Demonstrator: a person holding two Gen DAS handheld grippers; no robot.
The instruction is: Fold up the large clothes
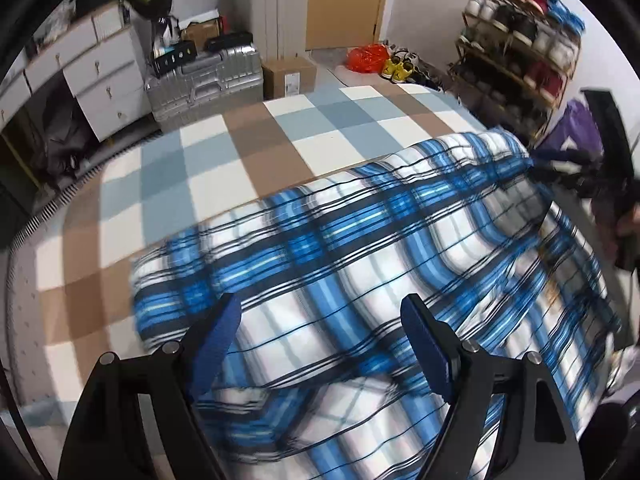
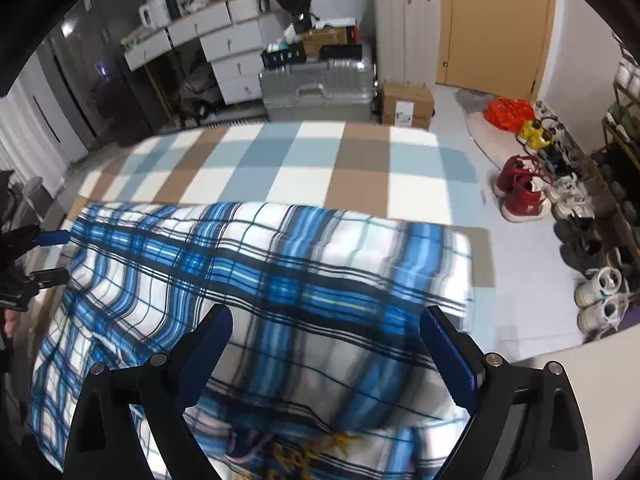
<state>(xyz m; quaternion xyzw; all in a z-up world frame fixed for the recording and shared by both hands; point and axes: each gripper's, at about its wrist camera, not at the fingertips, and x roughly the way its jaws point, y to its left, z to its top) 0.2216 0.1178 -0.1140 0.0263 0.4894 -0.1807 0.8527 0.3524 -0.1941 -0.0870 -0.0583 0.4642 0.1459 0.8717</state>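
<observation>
My fingers stood apart on both grippers, holding nothing. On the left gripper (image 1: pixel 320 314) the blue pads (image 1: pixel 218 336) were spread wide over the near left part of the plaid shirt (image 1: pixel 360 248), with cloth showing in the gap between them; whether the pads touched the cloth I could not tell. The shirt, blue, white and black, lay spread across the checked bed cover (image 1: pixel 256 136) of brown, pale blue and white, filling its near half, with the far half of the cover bare. On the right gripper (image 2: pixel 326 328) the fingers (image 2: pixel 448 360) were just as wide, over the near right part of the same shirt (image 2: pixel 280 264). From there the other gripper showed at the shirt's left edge, and a yellowish printed patch (image 2: pixel 304 452) sat on the cloth nearest me. Beyond the bed (image 2: pixel 360 184), from left to right, stood white drawers (image 2: pixel 232 52), a silver suitcase (image 2: pixel 316 88), a cardboard box (image 2: pixel 406 106), an orange bag (image 2: pixel 510 114) and shoes (image 2: pixel 520 196) on the floor.
</observation>
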